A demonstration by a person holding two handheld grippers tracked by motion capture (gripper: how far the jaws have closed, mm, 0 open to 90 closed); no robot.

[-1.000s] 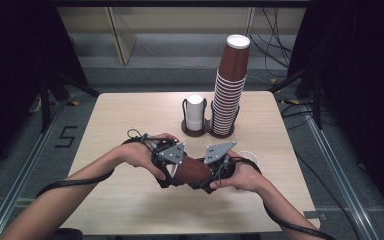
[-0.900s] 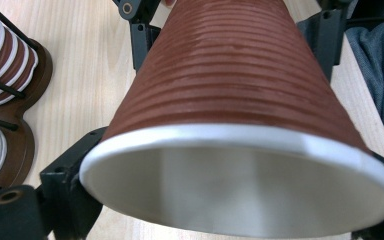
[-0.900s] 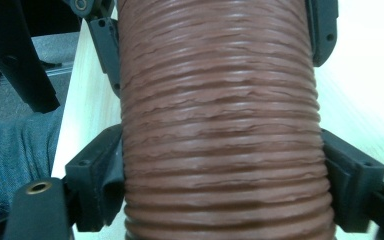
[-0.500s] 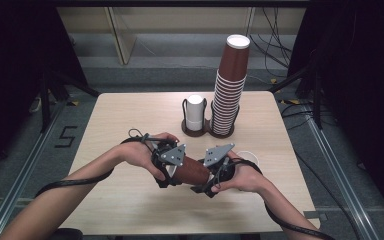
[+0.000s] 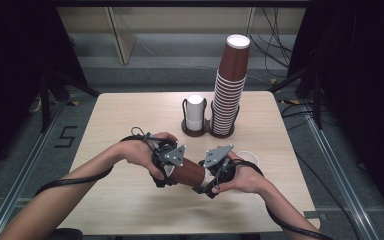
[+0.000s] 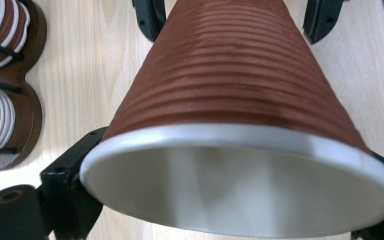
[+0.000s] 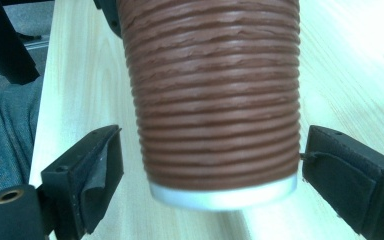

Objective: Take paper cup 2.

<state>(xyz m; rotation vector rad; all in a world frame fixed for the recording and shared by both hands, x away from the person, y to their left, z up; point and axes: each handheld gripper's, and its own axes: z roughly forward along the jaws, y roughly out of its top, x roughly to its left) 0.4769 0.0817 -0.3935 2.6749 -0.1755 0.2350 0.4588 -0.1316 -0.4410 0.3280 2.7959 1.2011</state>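
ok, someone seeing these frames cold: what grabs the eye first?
The ribbed brown paper cup held sideways above the table's near half, between the left gripper at its white-rimmed mouth and the right gripper at its base; the right one's jaws have just been opening and stand off the cup. Behind it, the tall stack of brown paper cups in a dark wooden holder leans slightly.

cup (image 5: 189, 172): lying level between both grippers, near table's (image 5: 130, 110) front edge
stack (image 5: 228, 90): back edge, in holder
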